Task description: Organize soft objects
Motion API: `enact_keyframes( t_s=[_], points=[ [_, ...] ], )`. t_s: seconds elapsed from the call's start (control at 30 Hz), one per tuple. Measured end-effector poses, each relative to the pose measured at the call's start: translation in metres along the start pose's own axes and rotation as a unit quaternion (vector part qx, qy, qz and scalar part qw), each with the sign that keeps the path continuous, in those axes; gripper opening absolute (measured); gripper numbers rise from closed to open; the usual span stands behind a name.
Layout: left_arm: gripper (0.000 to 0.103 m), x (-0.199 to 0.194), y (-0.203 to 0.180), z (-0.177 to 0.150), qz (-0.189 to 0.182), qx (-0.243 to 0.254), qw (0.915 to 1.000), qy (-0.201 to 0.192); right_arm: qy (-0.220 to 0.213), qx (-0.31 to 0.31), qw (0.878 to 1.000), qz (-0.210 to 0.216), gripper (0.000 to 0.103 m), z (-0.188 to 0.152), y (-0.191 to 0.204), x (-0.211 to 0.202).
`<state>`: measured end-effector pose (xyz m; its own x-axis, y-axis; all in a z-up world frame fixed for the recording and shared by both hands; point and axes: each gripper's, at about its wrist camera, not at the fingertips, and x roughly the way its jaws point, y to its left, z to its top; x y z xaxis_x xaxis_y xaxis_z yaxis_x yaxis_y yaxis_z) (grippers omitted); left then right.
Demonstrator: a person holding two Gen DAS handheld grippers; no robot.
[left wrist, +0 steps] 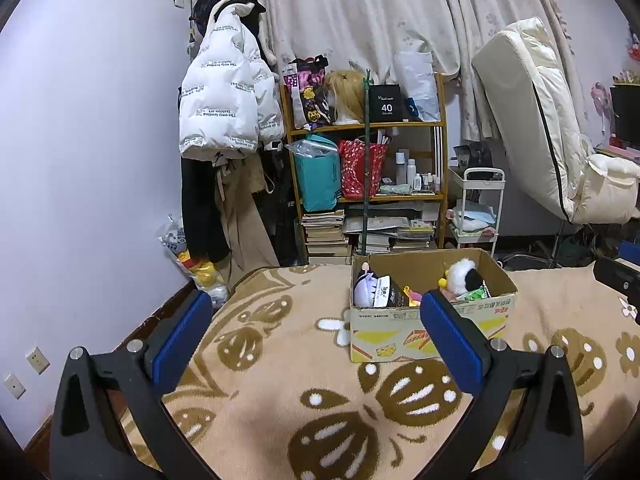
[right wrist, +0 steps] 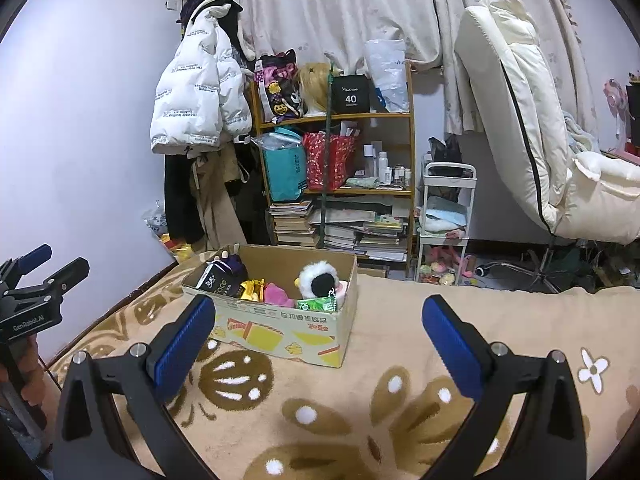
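Note:
A cardboard box (left wrist: 384, 332) (right wrist: 280, 330) stands on a beige patterned blanket (left wrist: 280, 380) (right wrist: 380, 360). In it lie a black-and-white panda plush (left wrist: 464, 276) (right wrist: 318, 280), a purple plush (left wrist: 366, 288) (right wrist: 234, 264), a pink soft item (right wrist: 278, 294), a green packet (right wrist: 316, 304) and a dark packet (right wrist: 218, 280). My left gripper (left wrist: 316, 312) is open and empty, low over the blanket just before the box. My right gripper (right wrist: 320, 316) is open and empty, to the right of the box's near side. The left gripper shows at the far left of the right wrist view (right wrist: 36, 280).
A wooden shelf (left wrist: 368, 160) (right wrist: 336, 152) with bags, bottles and stacked books stands behind the bed. A white puffer jacket (left wrist: 224, 92) hangs on the wall to the left. A small white cart (right wrist: 444, 224) and a cream recliner chair (right wrist: 532, 120) stand at right.

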<state>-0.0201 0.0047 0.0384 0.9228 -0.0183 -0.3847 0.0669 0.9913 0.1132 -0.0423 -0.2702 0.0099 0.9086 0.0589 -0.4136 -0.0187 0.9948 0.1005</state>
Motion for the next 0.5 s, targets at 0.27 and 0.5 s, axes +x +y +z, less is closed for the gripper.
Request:
enact_keyframes(
  t_s=[0.27, 0.5],
  points=[
    [0.102, 0.005, 0.005, 0.0, 0.0, -0.007, 1.0, 0.006, 0.0, 0.0, 1.0, 0.0, 0.103, 0.0, -0.001, 0.0],
    [0.102, 0.011, 0.003, -0.001, -0.001, -0.005, 0.9999, 0.015, 0.004, 0.007, 1.0, -0.001, 0.103, -0.003, -0.006, 0.003]
  ],
)
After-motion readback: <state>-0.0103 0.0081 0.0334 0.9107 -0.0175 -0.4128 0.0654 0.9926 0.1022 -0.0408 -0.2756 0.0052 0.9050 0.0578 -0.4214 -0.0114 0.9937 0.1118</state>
